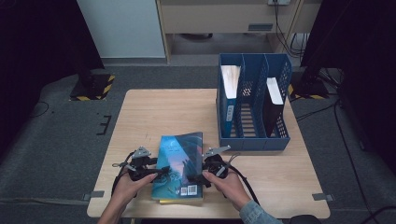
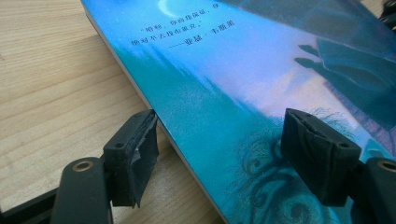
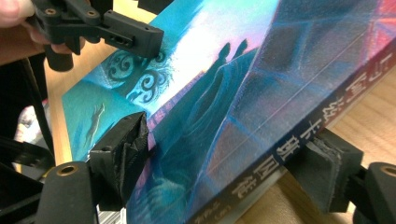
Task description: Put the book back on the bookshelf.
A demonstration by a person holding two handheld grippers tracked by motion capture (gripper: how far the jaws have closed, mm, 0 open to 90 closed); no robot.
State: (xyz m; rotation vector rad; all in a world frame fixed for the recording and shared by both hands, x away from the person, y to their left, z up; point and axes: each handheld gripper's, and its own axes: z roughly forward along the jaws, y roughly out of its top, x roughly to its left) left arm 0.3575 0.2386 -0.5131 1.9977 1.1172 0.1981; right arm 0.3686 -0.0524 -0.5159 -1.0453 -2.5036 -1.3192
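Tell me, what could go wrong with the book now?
1. The right claw grips the book only by its spine, so it might slip or twist when lifted.
2. The left claw straddles the other edge with one pad on the cover and one beside it, not clearly pinching. If just one side rises, the book could tilt and drop onto the table.
3. The cover may bend or crease.

We see a book (image 1: 180,163) with a teal and blue cover fading to pink, dark swirls and white lettering; its spine is dark with pale characters. The tongs (image 2: 219,154) are black. The bench (image 1: 154,112) is pale wood, the file rack (image 1: 254,102) blue.
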